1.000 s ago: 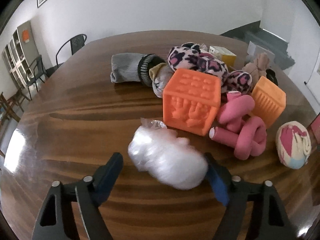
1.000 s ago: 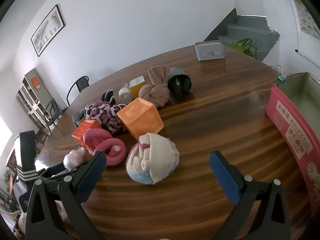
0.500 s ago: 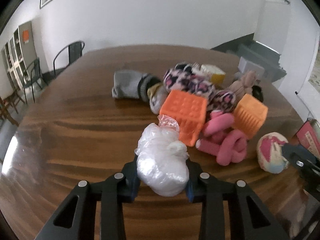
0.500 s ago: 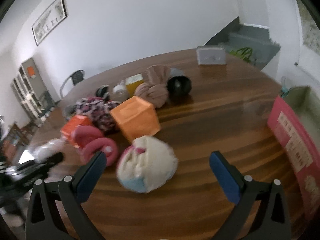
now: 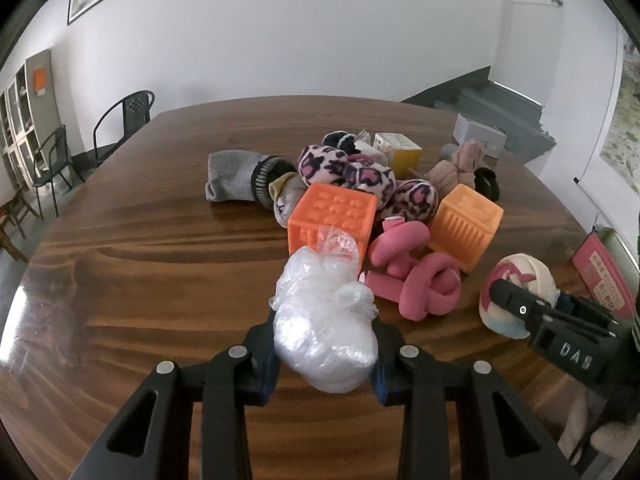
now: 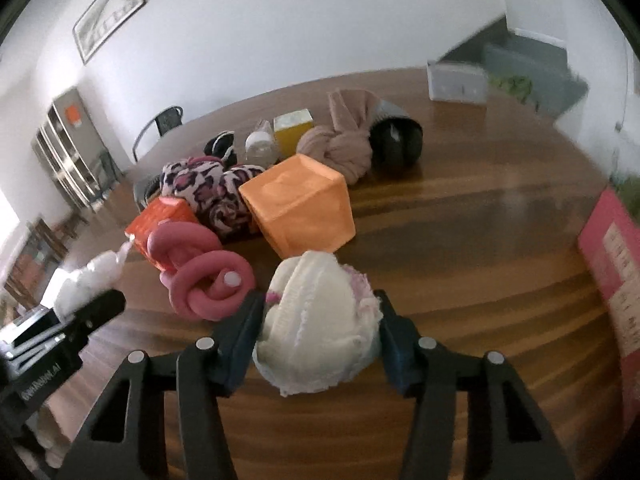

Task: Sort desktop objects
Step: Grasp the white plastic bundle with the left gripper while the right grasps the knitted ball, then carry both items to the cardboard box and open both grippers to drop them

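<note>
My left gripper (image 5: 324,346) is shut on a crumpled white plastic bag (image 5: 326,328), held just above the wooden table (image 5: 160,264). The right wrist view shows that bag (image 6: 86,280) at the lower left. My right gripper (image 6: 320,320) is shut on a cream and pink rolled sock ball (image 6: 320,320), one finger pressed to each side. From the left wrist view the sock ball (image 5: 520,276) sits at the right, partly behind the right gripper's finger (image 5: 516,306). A pink knotted tube (image 5: 416,276) lies between the two held things.
A pile fills the table's middle: a bumpy orange cube (image 5: 332,212), a paler orange cube (image 6: 300,208), leopard-print socks (image 5: 360,172), a grey sock (image 5: 232,176), a yellow box (image 5: 398,150), a beige knotted cloth (image 6: 344,140). A pink-sided box (image 6: 616,264) stands at the right edge.
Both grippers went from open to shut, the left on the white bag and the right on the sock ball. The left gripper has lifted the bag slightly and pulled back from the pile.
</note>
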Demonstrator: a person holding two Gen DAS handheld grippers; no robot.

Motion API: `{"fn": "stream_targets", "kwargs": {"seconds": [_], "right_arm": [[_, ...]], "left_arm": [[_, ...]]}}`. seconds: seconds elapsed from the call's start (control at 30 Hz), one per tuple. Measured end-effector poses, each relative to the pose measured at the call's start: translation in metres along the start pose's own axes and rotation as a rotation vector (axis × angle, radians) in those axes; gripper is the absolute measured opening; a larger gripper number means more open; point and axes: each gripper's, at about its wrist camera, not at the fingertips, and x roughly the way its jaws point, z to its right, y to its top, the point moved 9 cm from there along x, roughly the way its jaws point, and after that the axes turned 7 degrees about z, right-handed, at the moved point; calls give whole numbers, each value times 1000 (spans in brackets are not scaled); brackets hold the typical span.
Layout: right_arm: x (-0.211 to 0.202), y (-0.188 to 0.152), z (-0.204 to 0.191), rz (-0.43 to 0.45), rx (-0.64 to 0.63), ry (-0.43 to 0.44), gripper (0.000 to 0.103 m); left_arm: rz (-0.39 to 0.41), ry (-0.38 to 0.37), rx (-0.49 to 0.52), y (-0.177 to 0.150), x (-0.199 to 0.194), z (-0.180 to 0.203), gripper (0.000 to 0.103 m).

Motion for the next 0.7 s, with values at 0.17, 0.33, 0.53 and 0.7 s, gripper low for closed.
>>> {"fn": "stream_targets", "kwargs": {"seconds": [0.17,0.33,0.53,0.7], "right_arm": [[-3,-2,-2,8,-14,-5,56],[-6,-2,2,16,-20,-38,56],[-13,1,5,45,-51,-89,56],[-17,3,9,59,-57,-110,56]], "left_arm": [[-6,13,12,-2,3,3,37],[-12,22,27,-5,5,6,37],[-22,35,32,-9,8,6,37],[-29,48,37,-11,10,5,37]]}}
